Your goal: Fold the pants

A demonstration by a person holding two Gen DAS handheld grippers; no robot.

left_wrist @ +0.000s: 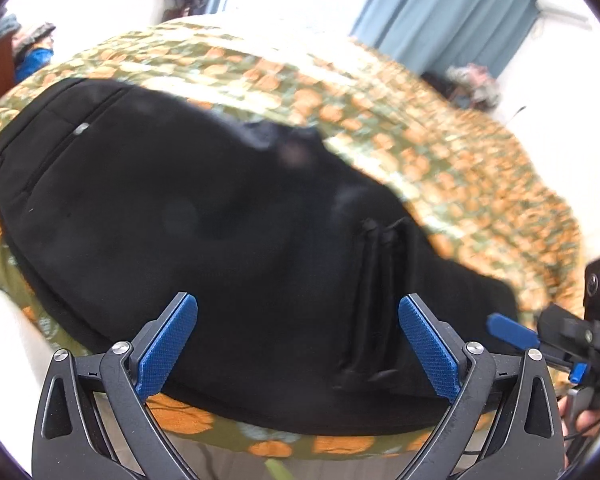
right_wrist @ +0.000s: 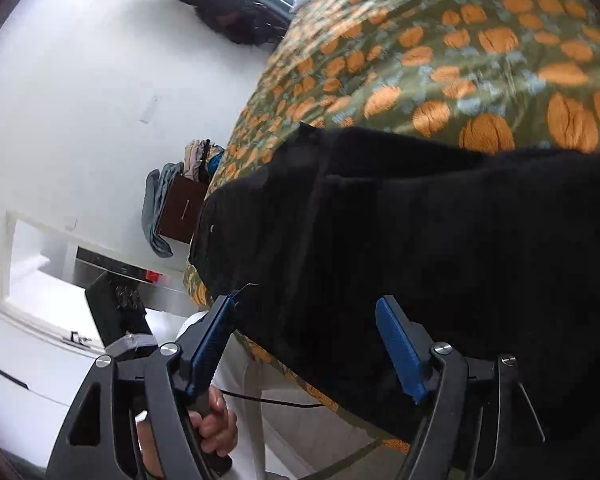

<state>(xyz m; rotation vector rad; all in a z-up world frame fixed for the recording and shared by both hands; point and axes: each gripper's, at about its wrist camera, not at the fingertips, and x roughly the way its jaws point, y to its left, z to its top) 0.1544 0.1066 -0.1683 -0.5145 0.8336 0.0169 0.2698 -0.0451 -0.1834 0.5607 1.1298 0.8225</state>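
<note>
- The black pants [left_wrist: 204, 216] lie spread flat on the bed, on a green bedspread [left_wrist: 440, 148] printed with orange pumpkins; I see them in both views.
- From my left wrist camera the waistband end lies far left, with a pocket seam and a small pale tab [left_wrist: 80, 129] on it; a bunch of narrow upright folds [left_wrist: 374, 300] stands in the cloth near the right fingertip.
- My left hand-held gripper [left_wrist: 298, 344] is open, jaws wide apart, hovering over the near edge of the pants with nothing between the blue pads [left_wrist: 168, 344].
- Only this view shows the blue curtain [left_wrist: 448, 12] and a heap of clothes [left_wrist: 474, 84] beyond the bed's far side.
- It also catches the other rig at the right edge: a blue fingertip [left_wrist: 510, 332] close to the pants' right end.
- From my right wrist camera the pants [right_wrist: 440, 260] fill the right half, their edge running along the side of the bed.
- My right hand-held gripper [right_wrist: 304, 344] is open as well, pads spread, black cloth showing between them; I cannot tell whether they touch it.
- Only this view shows the white wall, a dark wooden cabinet [right_wrist: 182, 210] with grey cloth [right_wrist: 156, 208] draped over it, and a hand [right_wrist: 214, 420] gripping a handle low in the frame.
</note>
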